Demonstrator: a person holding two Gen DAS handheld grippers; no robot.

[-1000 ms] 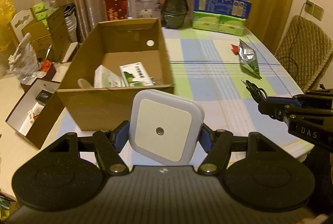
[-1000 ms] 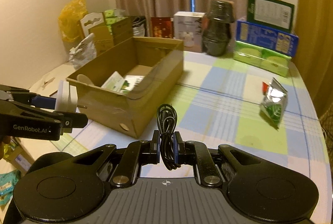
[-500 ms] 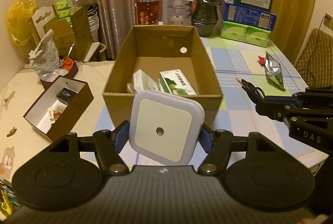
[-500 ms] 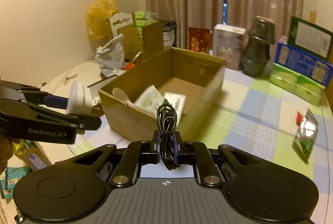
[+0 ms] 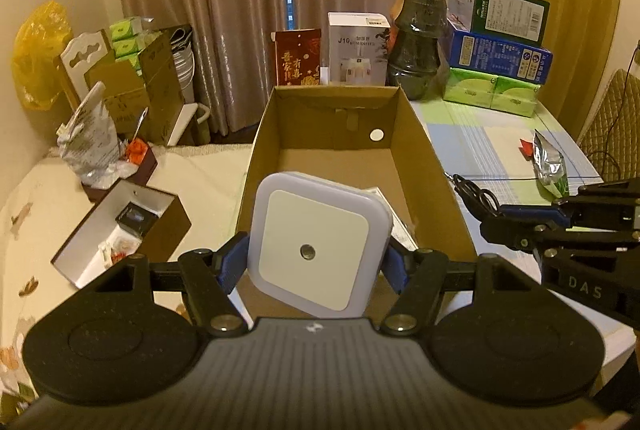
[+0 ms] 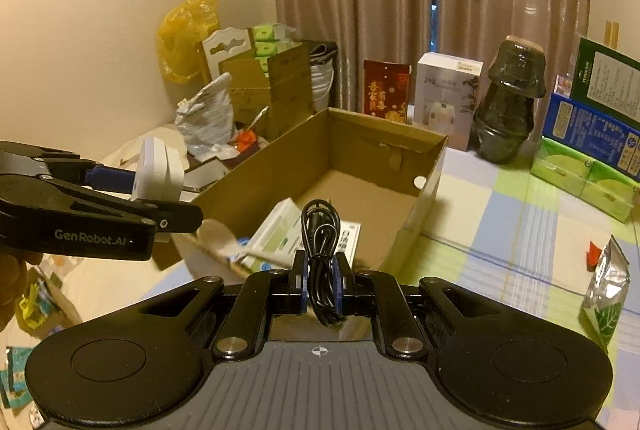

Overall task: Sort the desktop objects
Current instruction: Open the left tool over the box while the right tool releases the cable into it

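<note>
Two grippers are in view, each carrying one item. The left gripper (image 5: 313, 262) has its jaws clamped on the two side edges of a single white square night light (image 5: 316, 244), which sits tilted between the blue pads with its round sensor facing the camera. The right gripper (image 6: 320, 284) has its jaws pressed together on one coiled black cable (image 6: 320, 250), the loop standing up above the pads and a short bend hanging below them.

One open cardboard box (image 5: 430, 166) lies straight ahead of the left jaws, its near wall just beyond the night light, and ahead and slightly left of the right jaws. Inside it, close to the near wall, are at least two white-and-green packets (image 6: 280, 234); the far half of the box floor is bare cardboard. In the right wrist view the left gripper (image 6: 176, 208) hovers at the box's near left corner, at about rim height.

To the right of the right jaws, one silver-green foil pouch (image 6: 606, 290) lies on the checked surface (image 6: 500, 214), with open cloth between it and the box's right wall. Left of the left jaws, one small dark tray box (image 5: 120, 226) sits apart from the cardboard box.
</note>
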